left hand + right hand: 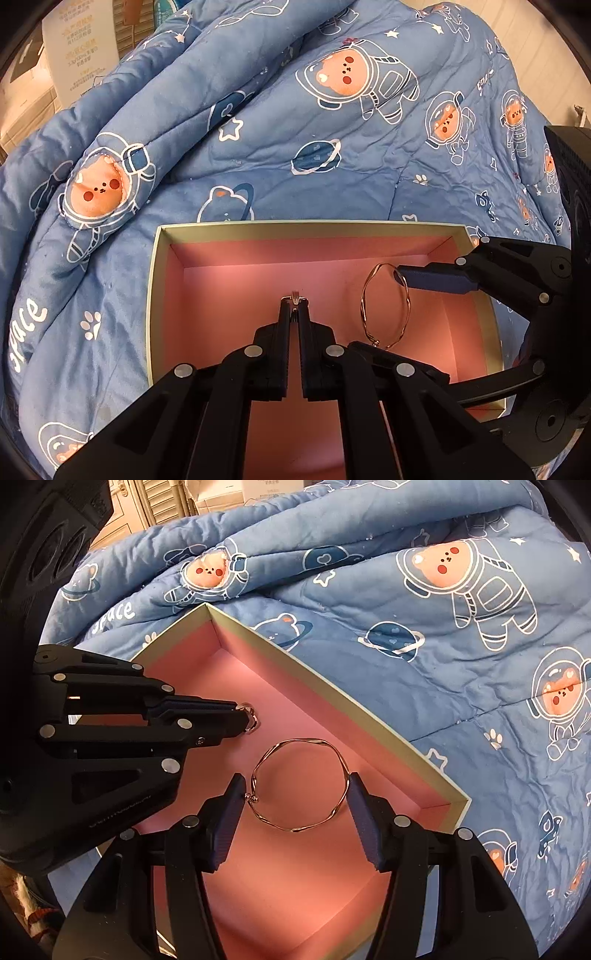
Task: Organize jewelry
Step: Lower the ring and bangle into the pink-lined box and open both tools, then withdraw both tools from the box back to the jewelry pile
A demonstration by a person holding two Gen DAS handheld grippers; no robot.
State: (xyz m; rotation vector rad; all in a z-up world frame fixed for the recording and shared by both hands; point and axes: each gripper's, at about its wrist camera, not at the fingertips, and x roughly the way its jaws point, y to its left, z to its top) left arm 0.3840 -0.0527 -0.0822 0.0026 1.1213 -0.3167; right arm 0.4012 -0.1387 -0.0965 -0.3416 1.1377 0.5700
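Left wrist view: an open box (159,295) with a pink lining sits on a blue astronaut-bear quilt (258,147). Over the box floor, the left hand-held gripper (294,301) has its jaws pressed together on a small silver ring (294,297). A rose-gold bangle (386,306) stands right of the ring, inside the box.

Right wrist view: the right hand-held gripper (297,795), jaws half spread, clasps the bangle (301,786) on both sides (its beaded ends touch the left pad), above the box (332,690) floor; the ring (251,716) sits up-left.

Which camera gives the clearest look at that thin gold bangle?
The right wrist view: the bangle appears as a nearly full open loop between the right gripper fingers, over the pink box. The left wrist view shows it foreshortened into a narrow oval.
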